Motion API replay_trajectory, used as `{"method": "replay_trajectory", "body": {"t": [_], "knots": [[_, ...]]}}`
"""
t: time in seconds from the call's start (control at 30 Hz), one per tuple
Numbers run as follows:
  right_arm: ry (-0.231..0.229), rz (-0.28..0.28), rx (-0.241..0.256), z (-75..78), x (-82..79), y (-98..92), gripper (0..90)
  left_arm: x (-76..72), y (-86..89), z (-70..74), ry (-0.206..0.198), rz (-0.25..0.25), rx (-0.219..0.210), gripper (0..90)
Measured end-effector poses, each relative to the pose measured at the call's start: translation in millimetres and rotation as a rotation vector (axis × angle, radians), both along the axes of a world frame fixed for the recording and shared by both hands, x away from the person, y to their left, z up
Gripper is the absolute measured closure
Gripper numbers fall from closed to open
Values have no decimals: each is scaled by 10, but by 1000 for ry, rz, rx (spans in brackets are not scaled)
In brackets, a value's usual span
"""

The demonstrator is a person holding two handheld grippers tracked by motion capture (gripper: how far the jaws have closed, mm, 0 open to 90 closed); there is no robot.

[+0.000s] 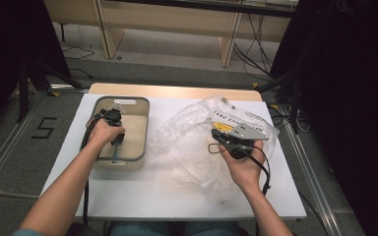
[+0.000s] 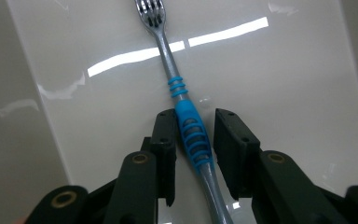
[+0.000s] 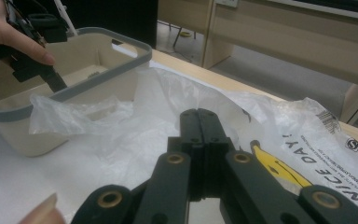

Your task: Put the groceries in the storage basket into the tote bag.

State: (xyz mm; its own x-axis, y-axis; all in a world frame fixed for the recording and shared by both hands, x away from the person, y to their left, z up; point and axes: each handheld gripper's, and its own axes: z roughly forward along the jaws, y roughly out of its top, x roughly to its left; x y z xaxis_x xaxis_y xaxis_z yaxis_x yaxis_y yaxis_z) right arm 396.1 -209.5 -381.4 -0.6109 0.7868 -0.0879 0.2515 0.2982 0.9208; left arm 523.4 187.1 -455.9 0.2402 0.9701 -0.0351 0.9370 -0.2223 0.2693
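Worktop [image 1: 142,196]: a white sheet is covering a pale wooden top, whose bare edge is showing along the far side.
Room: grey carpet is lying around the worktop, with a "5" marked on it at the left; light wooden furniture and loose black cables are standing beyond, and dark curtains are hanging at both sides.
Bin [image 1: 144,129]: a beige plastic tub with a grey rim is sitting on the left part of the worktop.
Toothbrush [image 2: 192,133]: it is lying flat on the glossy floor of the bin, silver with a blue ribbed grip, bristle head pointing away.
Left gripper [image 2: 195,140]: it is reaching down into the bin, its fingers [image 2: 230,140] standing apart on either side of the blue grip; the left one seems to be touching it, though that is hard to tell.
Plastic bag [image 1: 192,147]: clear, crumpled and printed, it is spreading over the right half, just beside the bin.
Right gripper [image 3: 198,122]: it is hovering over the bag with its fingers pressed together on nothing.
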Motion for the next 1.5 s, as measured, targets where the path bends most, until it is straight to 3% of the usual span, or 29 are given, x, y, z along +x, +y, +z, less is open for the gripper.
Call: {"method": "replay_trajectory", "body": {"t": [0.67, 0.97, 1.5], "knots": [[2, 0, 0, -2, -1, 9, 900, 6, -27, 1, -3, -34, 15, 773], [-1, -1, 0, -1, 2, 2, 900, 0, -71, 10, -14, -64, 50, 783], [-6, -4, 4, 4, 3, -1, 900, -1, -78, 21, -33, -74, 37, 785]]}}
